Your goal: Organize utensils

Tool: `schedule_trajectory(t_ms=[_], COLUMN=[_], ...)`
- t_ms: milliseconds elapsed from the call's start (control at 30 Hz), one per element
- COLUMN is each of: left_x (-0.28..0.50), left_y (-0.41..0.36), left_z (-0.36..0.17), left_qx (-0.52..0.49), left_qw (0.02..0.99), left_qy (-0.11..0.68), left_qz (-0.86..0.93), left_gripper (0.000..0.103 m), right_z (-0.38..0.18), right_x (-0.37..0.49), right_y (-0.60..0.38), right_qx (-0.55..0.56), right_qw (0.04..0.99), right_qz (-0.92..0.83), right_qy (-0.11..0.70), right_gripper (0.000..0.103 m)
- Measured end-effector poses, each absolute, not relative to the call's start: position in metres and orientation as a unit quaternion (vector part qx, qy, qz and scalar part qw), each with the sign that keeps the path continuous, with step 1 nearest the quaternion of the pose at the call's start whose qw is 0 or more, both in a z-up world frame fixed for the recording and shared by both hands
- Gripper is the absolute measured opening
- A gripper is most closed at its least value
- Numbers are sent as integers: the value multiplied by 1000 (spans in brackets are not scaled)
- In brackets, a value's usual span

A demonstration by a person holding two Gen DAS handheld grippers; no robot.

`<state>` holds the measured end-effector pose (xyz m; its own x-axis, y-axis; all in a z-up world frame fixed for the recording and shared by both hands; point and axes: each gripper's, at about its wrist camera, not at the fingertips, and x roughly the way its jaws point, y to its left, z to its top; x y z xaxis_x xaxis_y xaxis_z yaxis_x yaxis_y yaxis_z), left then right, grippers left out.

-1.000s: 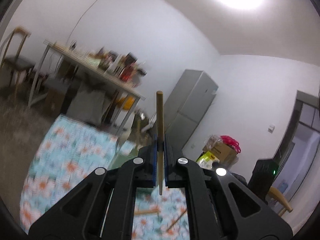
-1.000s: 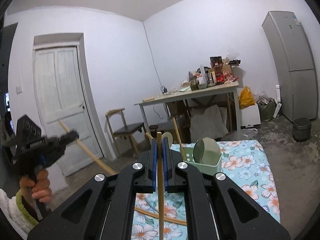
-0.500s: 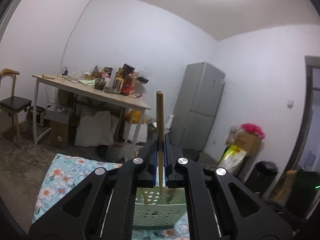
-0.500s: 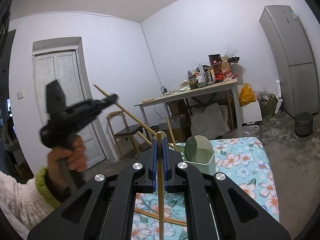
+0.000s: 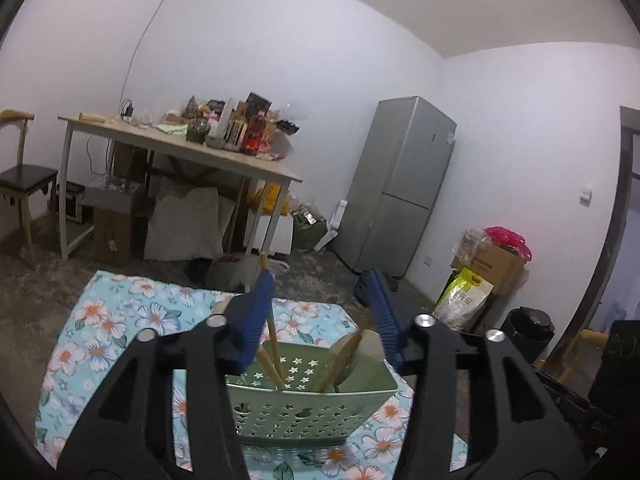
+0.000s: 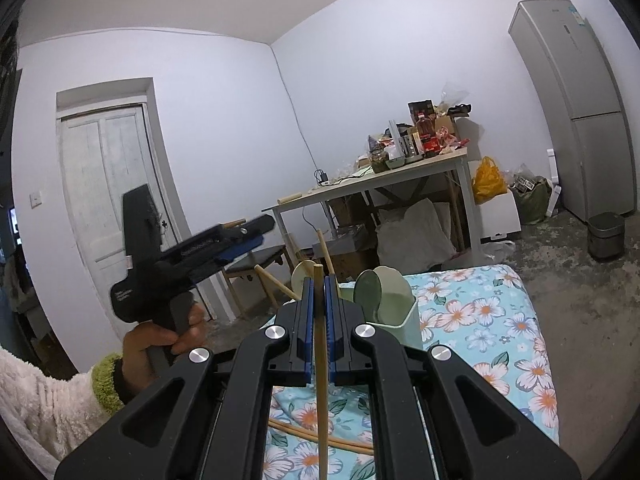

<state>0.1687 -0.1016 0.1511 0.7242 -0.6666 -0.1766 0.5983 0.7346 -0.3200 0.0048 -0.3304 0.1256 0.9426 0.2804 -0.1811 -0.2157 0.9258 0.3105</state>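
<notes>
left wrist view: left tool (image 5: 320, 308) spread wide, empty, above pale green perforated plastic utensil basket (image 5: 308, 408) at lower centre; right tool (image 6: 319, 308) clenched on thin wooden chopstick (image 6: 320, 368).

Chopsticks (image 5: 275, 354) stand in the basket (image 5: 308, 412) on the cloth (image 5: 120, 320).

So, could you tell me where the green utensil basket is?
In the left wrist view, the green utensil basket sits on the floral cloth, below the open left gripper.
</notes>
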Motion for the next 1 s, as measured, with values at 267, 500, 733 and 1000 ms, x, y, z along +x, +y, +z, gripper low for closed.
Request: schedule_trajectory(t_ms=[267, 500, 733, 1000], left_x=[131, 102, 76, 64], left_y=[-62, -21, 7, 32], left_z=[155, 119, 61, 26], left_qx=[-120, -119, -104, -109], left_qw=[930, 932, 920, 908], left_qy=[131, 176, 256, 298], left_qz=[-321, -295, -279, -272], left_gripper=[81, 86, 88, 88], right_z=[153, 200, 254, 262], right_x=[11, 33, 76, 133], right_y=[-322, -318, -314, -304], right_qx=[125, 118, 99, 63], right_qw=[979, 978, 981, 990], right_qz=[135, 165, 166, 126], right_qy=[86, 43, -1, 5], right_gripper=[5, 5, 5, 5])
